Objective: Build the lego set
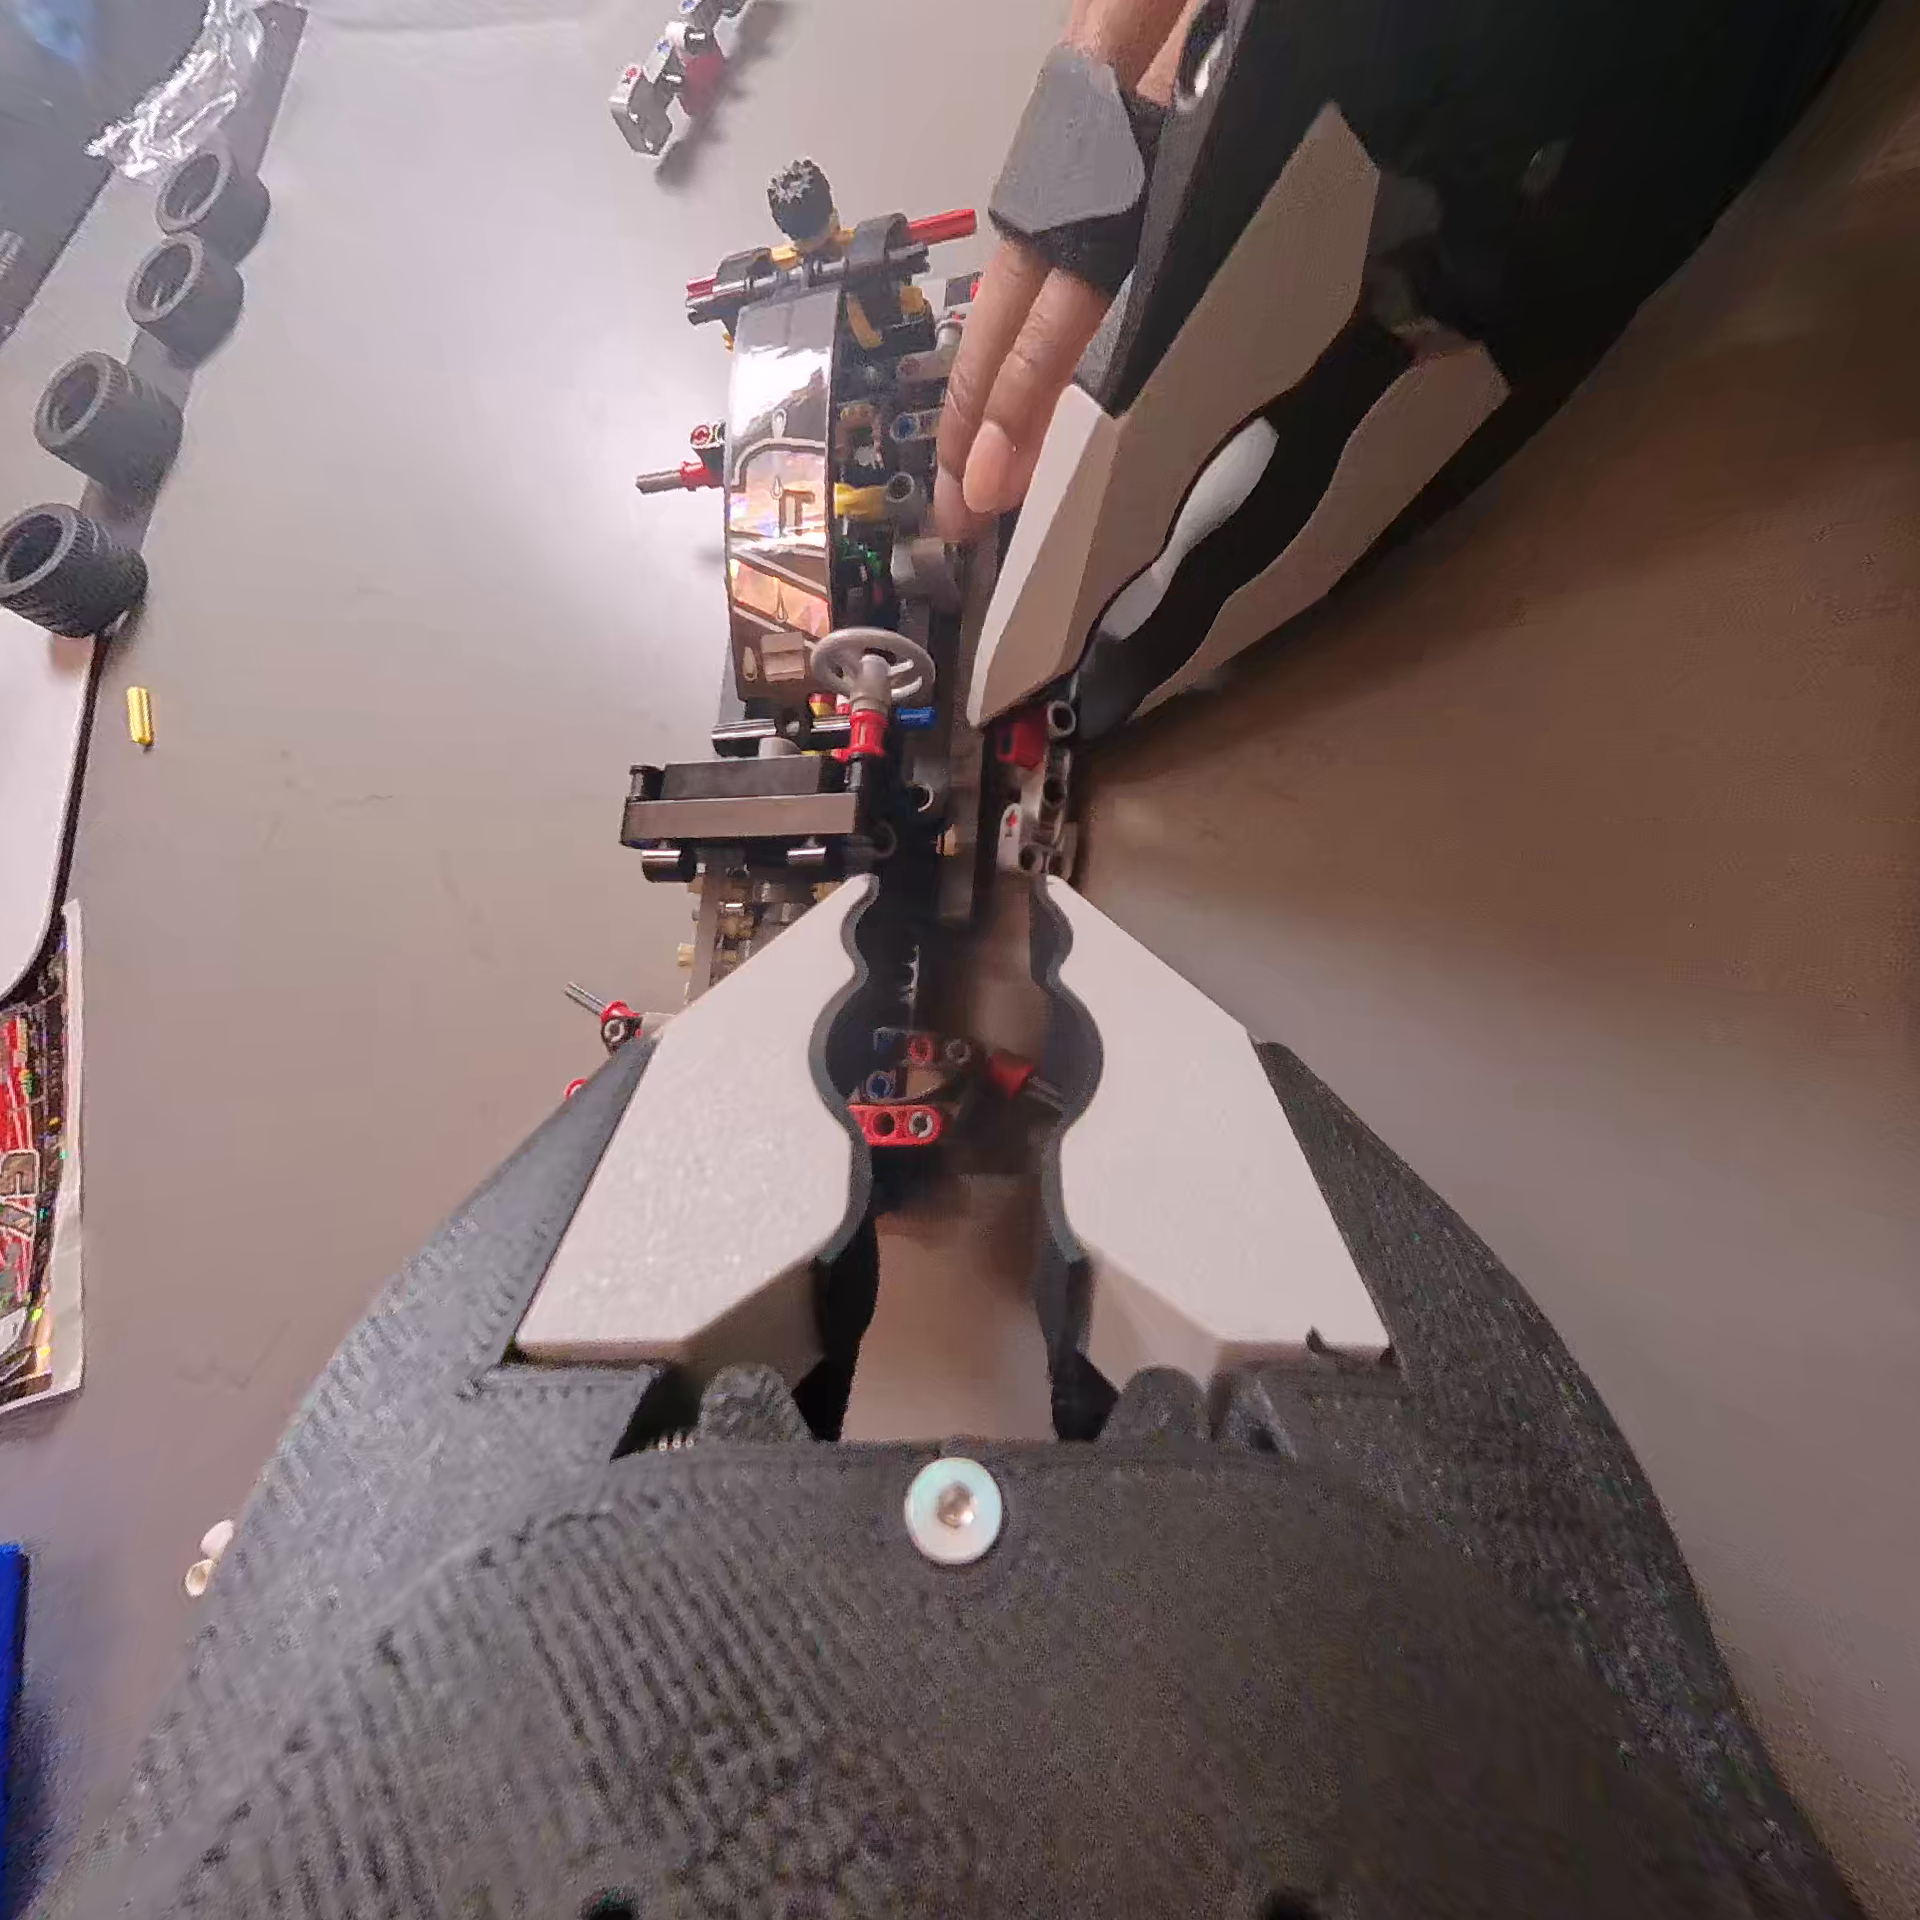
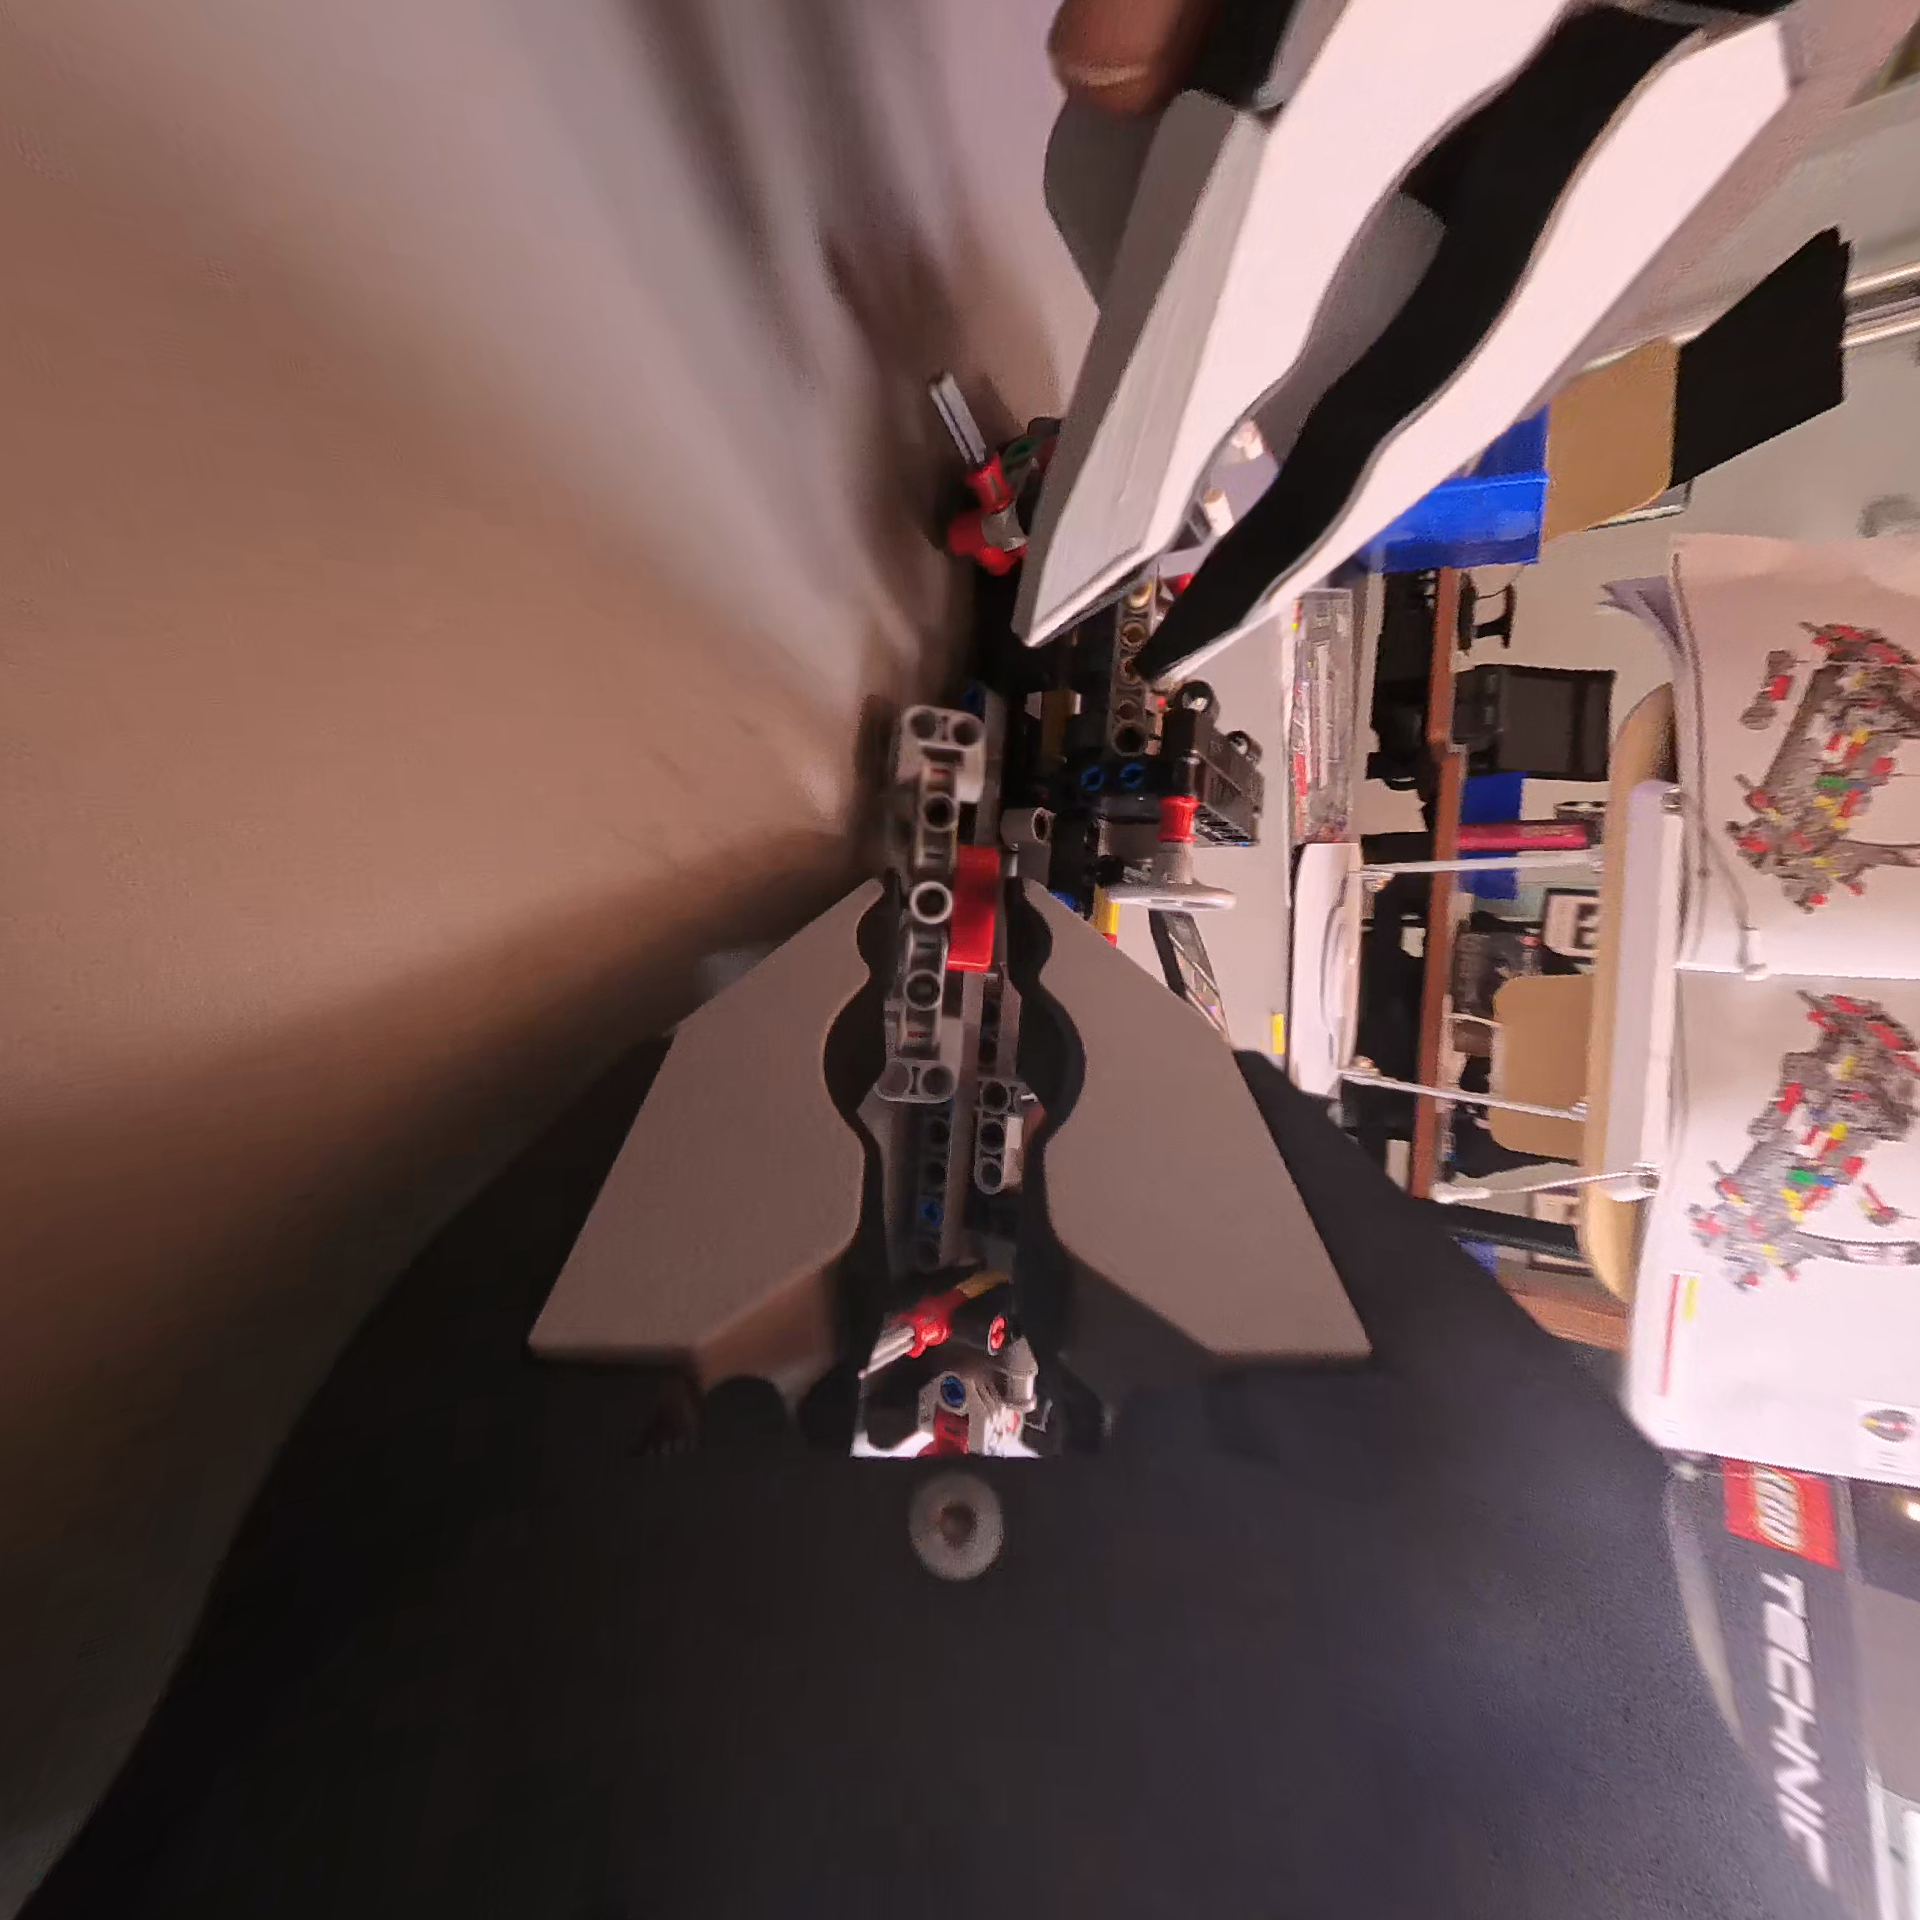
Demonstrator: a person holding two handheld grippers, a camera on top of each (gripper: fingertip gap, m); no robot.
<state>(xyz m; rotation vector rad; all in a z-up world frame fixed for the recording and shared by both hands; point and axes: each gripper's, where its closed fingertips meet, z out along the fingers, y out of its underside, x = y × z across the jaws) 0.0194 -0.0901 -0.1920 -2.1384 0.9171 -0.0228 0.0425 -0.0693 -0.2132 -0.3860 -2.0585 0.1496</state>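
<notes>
Up close, the left tongs sat clamped around one end of the half-built lego car, their pale fingers narrow on the dark frame, with a red beam showing in the gap between them. The car was tipped onto its side against the grey table, its grey steering wheel and shiny stickered panel facing the camera. Farther along the chassis, the right tongs came in from the upper right with their tips on the model, and a bare finger pressed against the side of the build. From the right wrist view, the right tongs were closed down on the grey and red beams of the car's frame, while the left tongs bit in at the far end. Out to the left on the table, four black tyres lay in a row, a small yellow pin near them, and a little red and white sub-assembly sat beyond the car. In the right wrist view, far off, the open instruction booklet lay spread, with the set's box beside it.
</notes>
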